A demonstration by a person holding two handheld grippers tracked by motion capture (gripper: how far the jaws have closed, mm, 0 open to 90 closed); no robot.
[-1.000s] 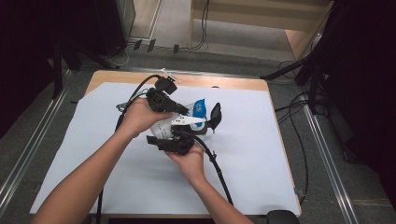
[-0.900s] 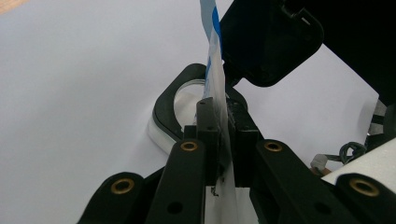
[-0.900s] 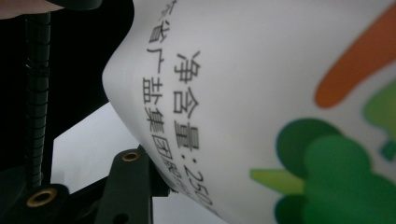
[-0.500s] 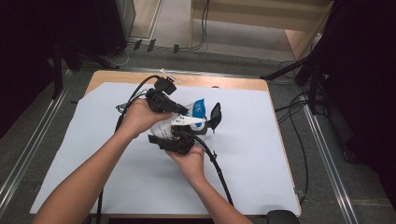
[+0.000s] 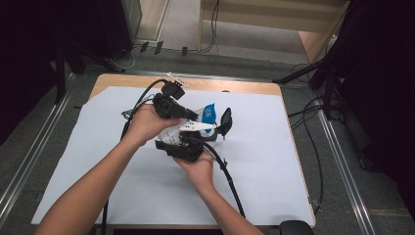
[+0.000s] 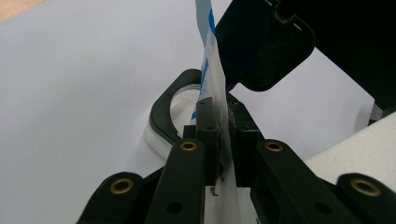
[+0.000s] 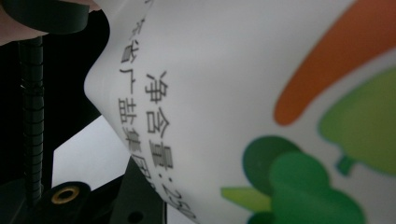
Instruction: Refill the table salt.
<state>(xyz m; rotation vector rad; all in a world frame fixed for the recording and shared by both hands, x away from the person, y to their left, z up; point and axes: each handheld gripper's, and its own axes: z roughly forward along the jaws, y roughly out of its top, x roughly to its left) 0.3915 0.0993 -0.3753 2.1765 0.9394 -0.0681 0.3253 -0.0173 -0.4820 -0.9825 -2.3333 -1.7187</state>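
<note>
A white plastic bag (image 5: 208, 113) with a blue top and printed green and orange shapes is held up over the middle of the table between both grippers. My left gripper (image 5: 193, 117) comes in from the upper left. In the left gripper view it (image 6: 223, 126) is shut on the bag's thin edge (image 6: 210, 51). My right gripper (image 5: 215, 125) comes in from below and its jaws have just been closing around the bag's body. In the right gripper view the bag (image 7: 233, 93) presses close against one black finger (image 7: 135, 196).
A white sheet (image 5: 293, 171) covers the wooden table (image 5: 235, 85). Black cables (image 5: 230, 176) trail from both grippers toward the front and the left. A white foam block (image 6: 355, 144) and a black ring with a white rim (image 6: 168, 116) lie beside the jaws. Dark stands and floor cables surround the table.
</note>
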